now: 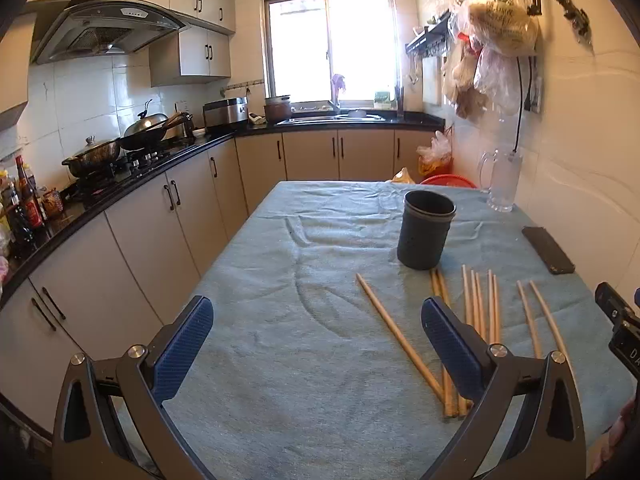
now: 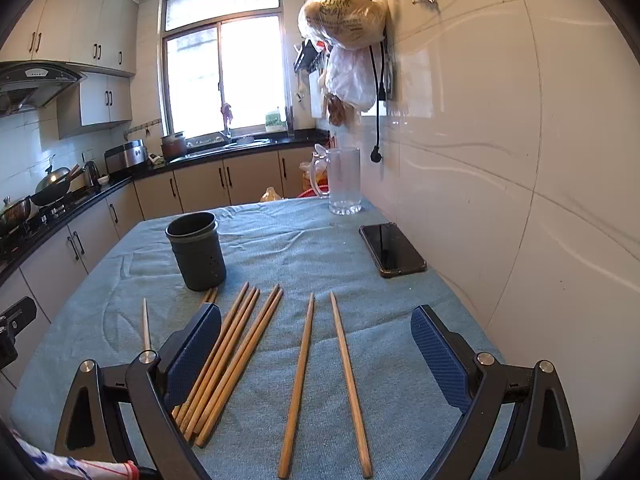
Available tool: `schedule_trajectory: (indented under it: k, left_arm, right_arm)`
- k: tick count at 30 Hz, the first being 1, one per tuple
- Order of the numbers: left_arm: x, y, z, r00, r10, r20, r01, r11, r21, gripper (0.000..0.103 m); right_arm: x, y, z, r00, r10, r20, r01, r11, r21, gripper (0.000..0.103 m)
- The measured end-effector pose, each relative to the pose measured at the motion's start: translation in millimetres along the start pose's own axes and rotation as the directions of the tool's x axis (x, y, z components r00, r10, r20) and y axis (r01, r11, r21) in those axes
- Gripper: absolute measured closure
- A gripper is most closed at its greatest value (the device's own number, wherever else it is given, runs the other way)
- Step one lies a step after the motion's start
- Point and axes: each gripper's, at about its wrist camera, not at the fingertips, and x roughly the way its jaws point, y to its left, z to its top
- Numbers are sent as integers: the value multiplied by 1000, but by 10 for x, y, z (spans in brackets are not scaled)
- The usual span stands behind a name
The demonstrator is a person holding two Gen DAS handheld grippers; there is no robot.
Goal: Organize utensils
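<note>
Several wooden chopsticks (image 2: pixel 236 356) lie on the blue cloth (image 2: pixel 320 256) in front of a dark round holder (image 2: pixel 196 252). A separate pair (image 2: pixel 320 376) lies to their right. In the left wrist view the holder (image 1: pixel 425 232) stands upright past the chopsticks (image 1: pixel 478 312), and one chopstick (image 1: pixel 396 332) lies slanted apart. My left gripper (image 1: pixel 316 320) is open and empty above the cloth, left of the chopsticks. My right gripper (image 2: pixel 316 332) is open and empty, low over the separate pair.
A black phone (image 2: pixel 392 248) lies at the right near the tiled wall. A glass mug (image 2: pixel 344 180) stands at the table's far right corner. Bags (image 2: pixel 348 12) hang on the wall above. Kitchen counter and cabinets (image 1: pixel 120 216) run along the left.
</note>
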Motion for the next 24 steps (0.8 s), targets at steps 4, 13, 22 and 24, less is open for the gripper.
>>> schedule_trajectory:
  k: [4,13,22,24]
  left_arm:
    - [-44,6,4,1000,-2,1,2,1000,-1,0]
    - [-105,-37,-21,1000,2,9,-2,1000,10,0]
    - [-76,-30,-30,1000,12,-7,-12,1000,8,0]
    - [-59,-25,-34,1000,19,-13,-19,1000,9,0]
  right_arm:
    - [-68,25,-9,1000,-2,22,2,1000,-9,5]
    - [-132,39,-37,999,-1,40,1,1000,-23,5]
    - [-127,47,-80,999,3,37,-2,1000,-23,5]
    - [-127,59,-78,999,2,38,-1,1000,-28,5]
